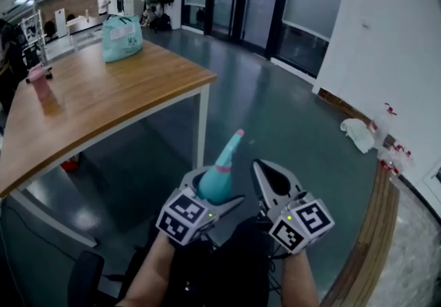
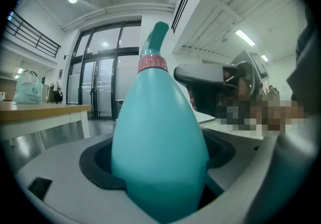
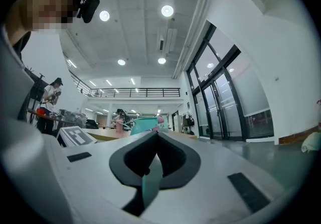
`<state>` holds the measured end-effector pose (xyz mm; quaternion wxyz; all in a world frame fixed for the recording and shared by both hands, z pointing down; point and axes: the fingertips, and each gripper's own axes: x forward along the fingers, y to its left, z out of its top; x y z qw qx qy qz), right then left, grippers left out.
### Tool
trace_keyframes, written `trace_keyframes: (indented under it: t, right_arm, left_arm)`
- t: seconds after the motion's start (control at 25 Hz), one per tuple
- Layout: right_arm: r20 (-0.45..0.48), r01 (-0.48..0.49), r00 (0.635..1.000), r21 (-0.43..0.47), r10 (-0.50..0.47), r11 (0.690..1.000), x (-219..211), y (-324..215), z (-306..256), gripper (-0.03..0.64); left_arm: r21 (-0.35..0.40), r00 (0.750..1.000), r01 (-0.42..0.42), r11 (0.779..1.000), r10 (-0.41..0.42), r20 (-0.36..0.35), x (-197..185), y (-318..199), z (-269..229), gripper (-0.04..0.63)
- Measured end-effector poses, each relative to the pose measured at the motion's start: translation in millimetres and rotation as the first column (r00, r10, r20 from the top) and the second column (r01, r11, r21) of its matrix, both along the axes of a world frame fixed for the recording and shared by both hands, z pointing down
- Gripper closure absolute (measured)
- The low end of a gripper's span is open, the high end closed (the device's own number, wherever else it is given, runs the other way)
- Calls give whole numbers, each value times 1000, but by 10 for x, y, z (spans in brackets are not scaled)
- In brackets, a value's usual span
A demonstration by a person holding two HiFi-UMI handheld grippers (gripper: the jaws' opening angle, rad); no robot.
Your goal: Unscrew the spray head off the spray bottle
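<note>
A teal teardrop spray bottle (image 1: 218,173) with a pink collar (image 1: 224,168) and a slim teal spray head (image 1: 236,139) points up and away from me. My left gripper (image 1: 215,195) is shut on its wide lower body; in the left gripper view the bottle (image 2: 160,137) fills the space between the pads, with the spray head (image 2: 154,37) on top. My right gripper (image 1: 270,176) hangs just right of the bottle, apart from it, jaws shut. In the right gripper view the jaws (image 3: 155,160) meet, with a thin teal strip in the slit that I cannot identify.
A wooden table (image 1: 138,96) stands at the left with a teal bag (image 1: 122,37) and a pink bottle (image 1: 39,82) on it. On the dark floor lies a white bag (image 1: 358,135). A curved wooden ledge (image 1: 372,230) runs along the right.
</note>
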<state>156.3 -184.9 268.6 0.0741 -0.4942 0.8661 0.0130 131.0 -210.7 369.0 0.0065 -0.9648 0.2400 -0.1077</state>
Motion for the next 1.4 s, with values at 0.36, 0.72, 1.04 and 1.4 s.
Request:
trace_keyframes:
  t: [0.36, 0.72, 1.04, 1.4]
  right_arm:
    - [91, 163, 983, -38, -159, 986, -349, 54, 14, 525]
    - [136, 223, 968, -91, -210, 971, -543, -40, 132, 477]
    - [61, 303, 952, -64, -299, 951, -700, -24, 87, 482]
    - [27, 424, 906, -73, -423, 903, -862, 35, 113, 482]
  left_arm:
    - [36, 997, 63, 997, -65, 45, -40, -50, 58, 161]
    - [130, 990, 59, 990, -74, 119, -38, -19, 86, 161]
    - [137, 993, 40, 990, -55, 109, -176, 6, 21, 161]
    - [101, 994, -56, 993, 45, 104, -296, 120, 48, 161]
